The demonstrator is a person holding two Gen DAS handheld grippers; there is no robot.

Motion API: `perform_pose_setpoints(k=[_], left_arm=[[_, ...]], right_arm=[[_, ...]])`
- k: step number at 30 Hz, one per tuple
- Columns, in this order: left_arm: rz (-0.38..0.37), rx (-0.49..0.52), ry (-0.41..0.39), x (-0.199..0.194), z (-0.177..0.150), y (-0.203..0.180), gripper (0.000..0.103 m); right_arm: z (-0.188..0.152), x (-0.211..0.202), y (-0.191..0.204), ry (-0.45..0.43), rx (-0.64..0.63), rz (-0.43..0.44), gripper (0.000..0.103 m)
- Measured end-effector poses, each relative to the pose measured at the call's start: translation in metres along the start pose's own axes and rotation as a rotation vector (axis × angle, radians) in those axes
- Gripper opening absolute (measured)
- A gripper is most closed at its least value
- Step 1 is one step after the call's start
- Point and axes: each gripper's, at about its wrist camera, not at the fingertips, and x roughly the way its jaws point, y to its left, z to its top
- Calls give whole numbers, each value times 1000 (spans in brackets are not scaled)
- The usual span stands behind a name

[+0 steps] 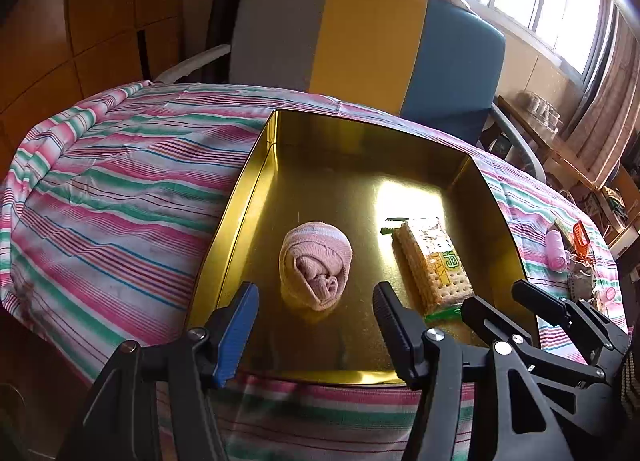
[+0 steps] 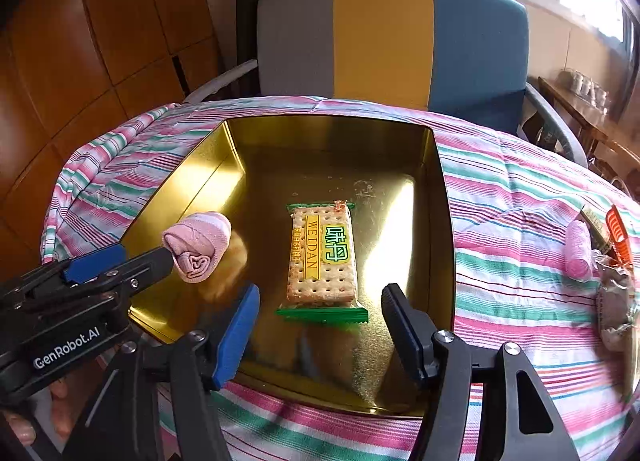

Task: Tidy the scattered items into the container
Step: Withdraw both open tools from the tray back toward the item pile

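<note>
Step in hand: the rolled pink sock and the cracker packet lie inside the gold tin. Each has open tongs just before it, so this fits a letting-go as well as a reach. I cannot tell which.
Left tongs: wide, holding nothing. The sock sits just ahead of the fingers, in line with the gap and narrower than it.
Right tongs: wide also, holding nothing, above the near edge of the tin and pointing at the crackers.
Doing it well: I think the tongs should lift straight up from the tin. The sock is soft and round, and a finger that brushes it may roll it or push it against the crackers.
Left to tidy: on the striped cloth, well to the right of the tin, I see a small pink roll, an orange plastic thing and a wrapped snack. They lie close together, some touching.
Care with those: the right tongs are nearer to them, in my judgement. Because they lie so close, each needs a grip that does not drag its neighbour.
How the sock looks: knitted, pale pink with a lighter band, rolled in a ball with the folded end toward me. It seems to rest on the shiny floor at the left side of the tin, apart from the crackers.
</note>
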Motion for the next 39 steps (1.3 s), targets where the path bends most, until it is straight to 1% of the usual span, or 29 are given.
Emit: perform_pose_setpoints(k=[5, 8, 13, 17, 19, 23, 30, 32, 34, 37, 39], left_arm=[[65, 32, 3, -11, -9, -8, 61], [86, 50, 3, -17, -14, -13, 61], [83, 73, -14, -28, -23, -23, 61], [65, 130, -26, -31, -30, -43, 61], [39, 166, -28, -33, -35, -57, 61], [-29, 254, -18, -35, -46, -88, 61], [-179, 453, 30, -34, -73, -146, 61], [-222, 505, 49, -32, -80, -161, 61], [-264, 558, 67, -30, -86, -175, 61], [-328, 636, 95, -27, -97, -197, 61], [-350, 659, 122, -21, -102, -204, 61]], right_arm=[[-7, -12, 3, -20, -15, -11, 69], [-12, -16, 1, -23, -8, -13, 71], [-20, -25, -9, -34, 8, -26, 72], [-33, -34, -35, -41, 60, -56, 73], [-41, -39, -53, -43, 94, -83, 74], [-62, -52, -104, -47, 197, -153, 74], [-105, -83, -215, -73, 416, -281, 75], [-112, -91, -243, -84, 470, -297, 75], [-111, -92, -260, -87, 489, -302, 78], [-109, -93, -286, -91, 516, -308, 80], [-108, -94, -303, -93, 535, -313, 80]])
